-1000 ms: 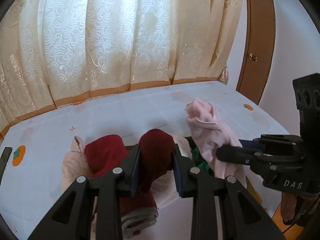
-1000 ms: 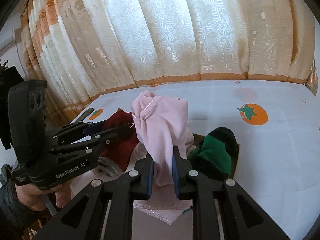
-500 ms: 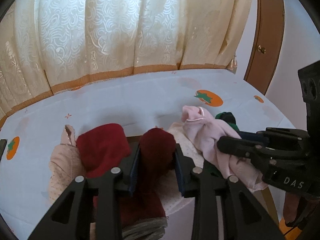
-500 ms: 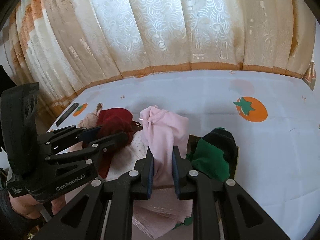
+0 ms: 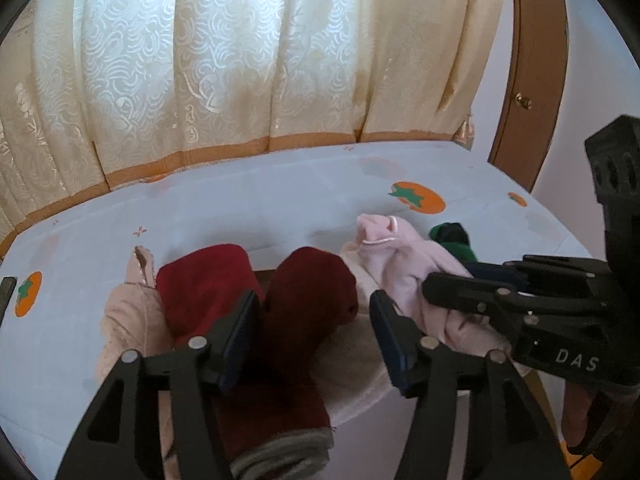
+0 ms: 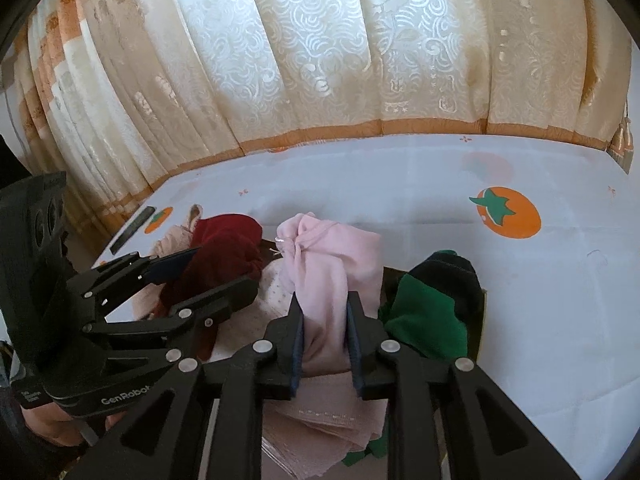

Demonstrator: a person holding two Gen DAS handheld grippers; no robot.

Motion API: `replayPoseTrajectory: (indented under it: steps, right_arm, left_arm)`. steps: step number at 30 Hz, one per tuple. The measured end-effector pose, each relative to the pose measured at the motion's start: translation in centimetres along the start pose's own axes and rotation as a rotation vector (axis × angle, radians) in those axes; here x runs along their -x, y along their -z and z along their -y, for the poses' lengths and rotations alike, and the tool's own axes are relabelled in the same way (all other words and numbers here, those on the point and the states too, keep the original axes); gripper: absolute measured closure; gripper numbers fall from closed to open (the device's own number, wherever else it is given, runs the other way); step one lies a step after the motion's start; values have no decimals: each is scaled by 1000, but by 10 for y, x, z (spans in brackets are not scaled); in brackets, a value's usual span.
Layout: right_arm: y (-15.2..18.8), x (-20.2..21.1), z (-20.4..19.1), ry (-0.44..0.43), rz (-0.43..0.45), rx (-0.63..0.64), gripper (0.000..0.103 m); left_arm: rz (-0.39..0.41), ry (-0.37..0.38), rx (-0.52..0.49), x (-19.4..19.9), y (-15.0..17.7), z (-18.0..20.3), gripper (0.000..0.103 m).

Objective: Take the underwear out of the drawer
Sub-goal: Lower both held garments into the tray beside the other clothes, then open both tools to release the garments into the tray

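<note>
Two soft crumpled garments, dark red roll and pink bundle.

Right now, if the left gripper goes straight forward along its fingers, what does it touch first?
Probably the dark red garment. It lies between the fingers of the left gripper, whose jaws are opening and no longer squeeze it. Behind it comes the white sheet; depth is unclear.

The dark red garment looks like thick, matt, fleecy cloth, and the pink garment like thin, soft knit. The green garment is matt cloth too. The bed sheet is smooth printed fabric. The curtain has an embossed sheen. The left tongs are matt black plastic with bright metal rivets. At upper right, the door frame is glossy wood.
</note>
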State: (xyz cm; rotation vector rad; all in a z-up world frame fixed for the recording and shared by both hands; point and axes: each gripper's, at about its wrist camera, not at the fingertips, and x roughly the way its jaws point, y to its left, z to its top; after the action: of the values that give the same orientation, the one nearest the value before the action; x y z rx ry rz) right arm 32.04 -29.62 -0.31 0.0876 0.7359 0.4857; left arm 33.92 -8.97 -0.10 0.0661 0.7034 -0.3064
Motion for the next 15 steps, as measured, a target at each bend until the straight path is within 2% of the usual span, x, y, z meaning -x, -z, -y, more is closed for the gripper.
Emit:
replayPoseTrajectory:
  steps: [15]
  right_arm:
    - [8, 20, -11, 10, 27, 19, 67]
  left_arm:
    - [27, 19, 10, 25, 8, 2, 44]
